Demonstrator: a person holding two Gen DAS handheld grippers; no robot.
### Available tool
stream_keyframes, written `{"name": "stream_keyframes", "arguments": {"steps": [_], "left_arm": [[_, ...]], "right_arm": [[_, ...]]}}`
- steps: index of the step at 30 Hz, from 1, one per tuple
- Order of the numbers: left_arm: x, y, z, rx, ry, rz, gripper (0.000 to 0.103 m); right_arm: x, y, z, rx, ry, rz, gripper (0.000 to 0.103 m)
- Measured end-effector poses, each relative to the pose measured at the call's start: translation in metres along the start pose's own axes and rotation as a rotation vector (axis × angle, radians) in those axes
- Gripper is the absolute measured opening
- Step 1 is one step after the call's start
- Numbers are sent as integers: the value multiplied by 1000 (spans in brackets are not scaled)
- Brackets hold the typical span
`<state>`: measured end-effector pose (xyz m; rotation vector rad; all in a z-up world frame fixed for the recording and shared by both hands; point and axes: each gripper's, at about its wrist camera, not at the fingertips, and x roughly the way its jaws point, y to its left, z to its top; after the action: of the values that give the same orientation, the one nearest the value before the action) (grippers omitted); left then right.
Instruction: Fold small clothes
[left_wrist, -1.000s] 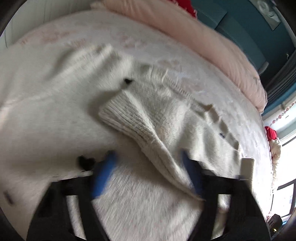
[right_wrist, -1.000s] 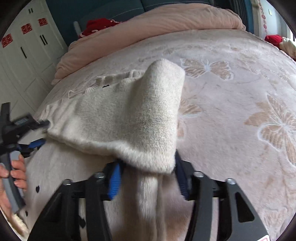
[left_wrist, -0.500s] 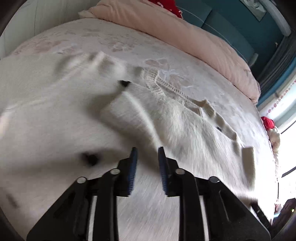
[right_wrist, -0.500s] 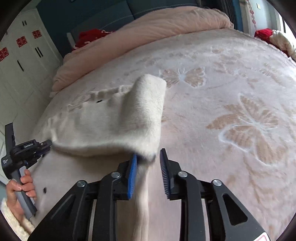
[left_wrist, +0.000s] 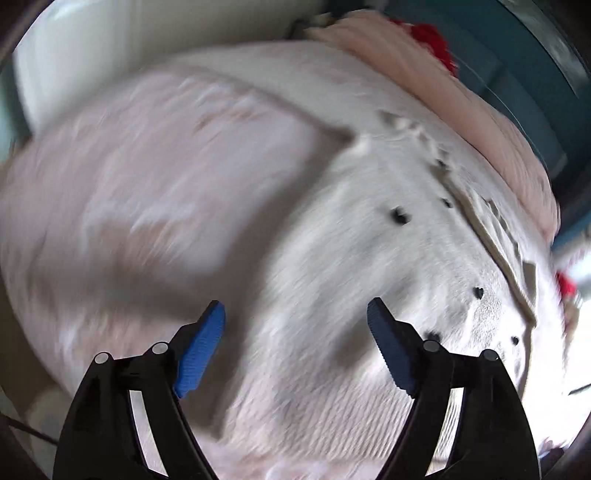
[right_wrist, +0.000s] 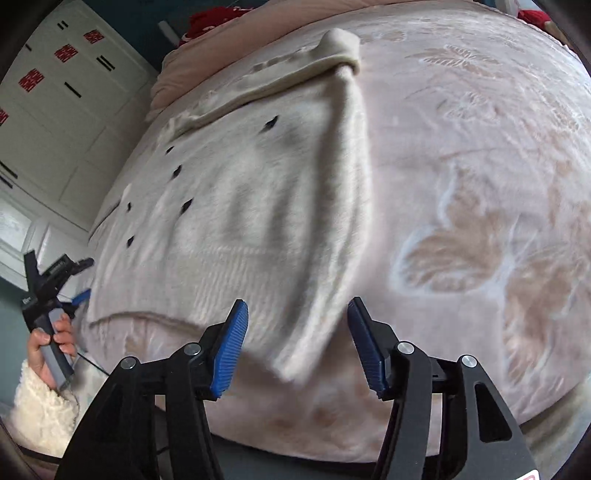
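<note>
A cream knitted sweater (right_wrist: 258, 192) with small black dots lies flat on the pink bed blanket (right_wrist: 480, 184). Its sleeve (right_wrist: 343, 155) is folded along the right side and another fold lies across the top. My right gripper (right_wrist: 295, 321) is open and empty, just above the sweater's near hem. My left gripper (left_wrist: 295, 317) is open and empty over the sweater's (left_wrist: 388, 277) left part; this view is blurred. The left gripper also shows in the right wrist view (right_wrist: 79, 280), held by a hand beside the bed's left edge.
A pink duvet (right_wrist: 229, 40) and a red item (right_wrist: 210, 18) lie at the bed's head. White cupboards (right_wrist: 55, 92) stand left of the bed. The near bed edge (right_wrist: 332, 446) runs below my right gripper.
Both grippers have opened and let go of the sweater. The sleeve that the right gripper held now lies flat. Both grippers have drawn back toward the near side.
</note>
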<state>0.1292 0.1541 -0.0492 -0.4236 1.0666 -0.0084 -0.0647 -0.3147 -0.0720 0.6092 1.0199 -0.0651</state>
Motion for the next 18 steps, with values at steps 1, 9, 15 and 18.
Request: {"name": "stream_keyframes", "arguments": {"steps": [1,9,15,18], "left_arm": [[3,6,-6,-34,22,-37,77],[1,-29,-24,113,63,-69,9],[-26,-41,-66,234,120,-48,8],[-23,-38,-96,303,156,30,8]], "right_arm": [[4,5,-3,-8,-7,3,57],[-26,11,10,-82,-135,-126,8],[-76,-19,-8,-101,-110,-230,7],[-61,-30,-30,-111,1,-278,7]]}}
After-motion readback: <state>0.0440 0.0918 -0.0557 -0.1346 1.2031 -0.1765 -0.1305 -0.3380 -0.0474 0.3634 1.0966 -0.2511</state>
